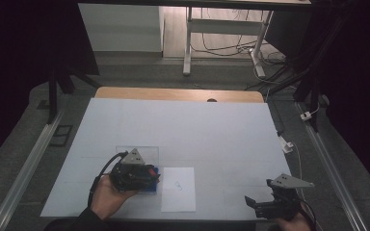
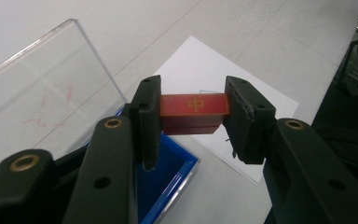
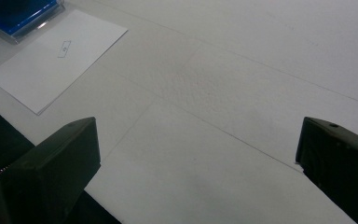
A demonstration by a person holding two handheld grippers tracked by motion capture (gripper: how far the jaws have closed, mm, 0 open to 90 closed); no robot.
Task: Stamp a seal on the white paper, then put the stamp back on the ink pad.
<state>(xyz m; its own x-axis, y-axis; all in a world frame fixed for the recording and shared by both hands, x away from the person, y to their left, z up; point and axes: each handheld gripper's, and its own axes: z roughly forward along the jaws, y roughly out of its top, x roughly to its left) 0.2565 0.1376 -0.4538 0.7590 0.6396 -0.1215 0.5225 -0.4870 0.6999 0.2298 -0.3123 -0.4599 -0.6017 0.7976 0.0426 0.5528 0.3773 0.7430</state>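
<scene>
My left gripper (image 2: 193, 114) is shut on a small red block (image 2: 194, 108) with a gold mark on its top face, held just above a blue-lined box (image 2: 170, 170). The box's clear lid (image 2: 42, 88) stands open behind it. In the high view the left gripper (image 1: 150, 174) sits over the blue box (image 1: 150, 185), beside a white sheet of paper (image 1: 178, 189) with a small printed rectangle. My right gripper (image 1: 251, 204) is near the table's front right edge, jaws wide apart with nothing between them. The right gripper view shows the paper (image 3: 56, 56) and the box's corner (image 3: 16, 16).
A large white mat (image 1: 183, 139) covers the table, with a wooden strip (image 1: 178, 94) at the far edge. Beyond the table stand desk legs (image 1: 188, 48) and floor cables (image 1: 231, 48). A white plug (image 1: 286, 145) lies off the right side.
</scene>
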